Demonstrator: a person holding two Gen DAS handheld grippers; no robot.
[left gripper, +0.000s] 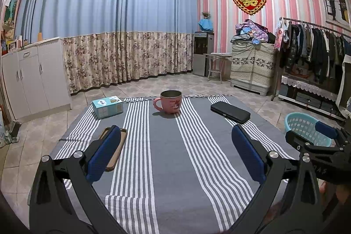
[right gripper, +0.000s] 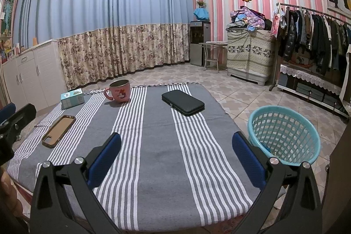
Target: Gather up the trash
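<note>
**Basket off to the right, nearer the right-hand gripper**

Left wrist view. Fingers of the left gripper (left gripper: 175,129) spread wide, nothing between them, held over the near half of the grey cloth with white stripes (left gripper: 164,157). Beyond the left finger, partly hidden by it, a brown phone case with a dark rim (left gripper: 123,136), long axis running near to far. Farther off, from left to right: a light blue cardboard tissue box (left gripper: 107,106), a pink metal mug with a cartoon print (left gripper: 170,103), and a flat black zip case (left gripper: 230,112) lying at a slant. No crumpled paper or wrapper to be made out on the cloth. Round turquoise plastic mesh basket (left gripper: 294,124) down on the floor past the right edge of the table, well apart from these fingers.

Right wrist view. Right gripper (right gripper: 177,135) likewise wide apart and empty, over the near right part of the cloth. Basket just beyond the right finger, below table level, mouth upward; something small at its bottom, too unclear to name. Probably the bin for the job, and nearer this gripper. Nothing to collect plainly in sight on the table.
</note>
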